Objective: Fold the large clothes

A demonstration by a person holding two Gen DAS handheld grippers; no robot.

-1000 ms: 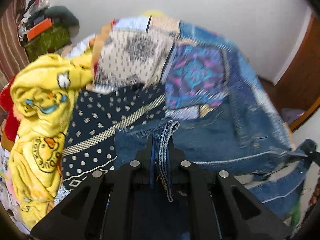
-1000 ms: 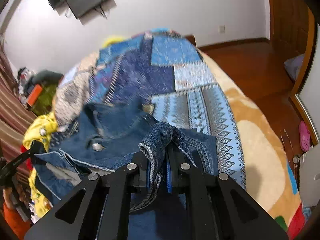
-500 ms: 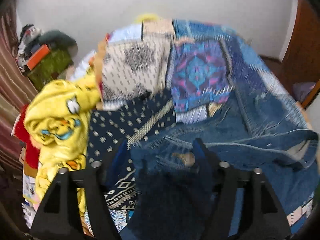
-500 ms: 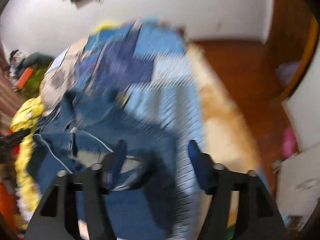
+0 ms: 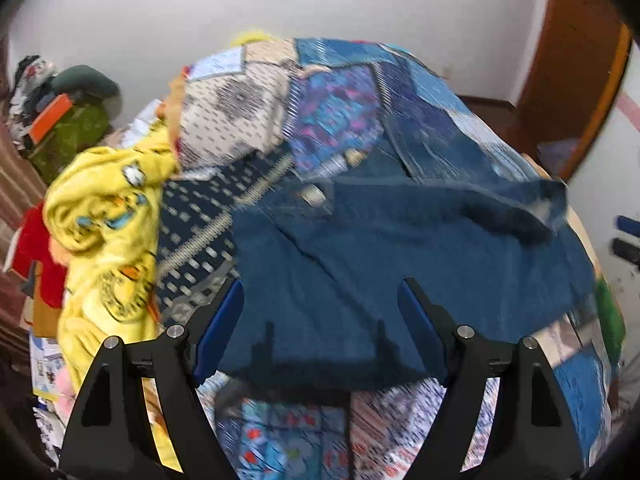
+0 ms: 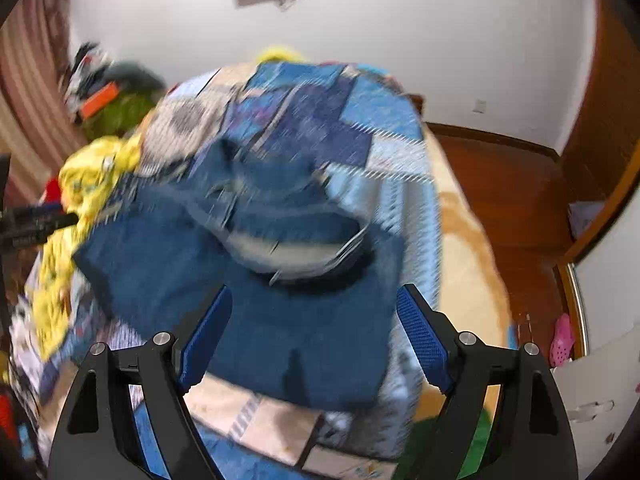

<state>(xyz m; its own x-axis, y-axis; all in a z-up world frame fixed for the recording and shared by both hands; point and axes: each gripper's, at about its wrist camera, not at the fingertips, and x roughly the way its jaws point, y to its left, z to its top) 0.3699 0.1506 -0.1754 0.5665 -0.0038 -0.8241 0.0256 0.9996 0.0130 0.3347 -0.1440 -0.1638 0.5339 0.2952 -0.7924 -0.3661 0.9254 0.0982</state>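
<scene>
Both claws, clamped on denim a second ago, now stand released with nothing between their blue pads. The left claw (image 5: 320, 316) and the right claw (image 6: 314, 320) each hang above the near edge of the jacket (image 5: 400, 264), which lies dropped on the bed (image 5: 348, 112) over the patchwork quilt. The jacket lies straight ahead of and below both claws. Its long axis appears to run across the bed from the person's left to right, with the collar end bunched toward the far side in the right wrist view. Neither hand is clearly nearer: the left claw faces the garment's left portion, the right claw its right portion, so the next grasp probably falls to both at once.

Motion blur smears both views, so seams, sleeves and buttons are hard to make out. Whether a fold has been laid cannot be told. A yellow blanket (image 5: 104, 216) lies heaped just beside the jacket's left edge, and the bed's near corners are cut off.
</scene>
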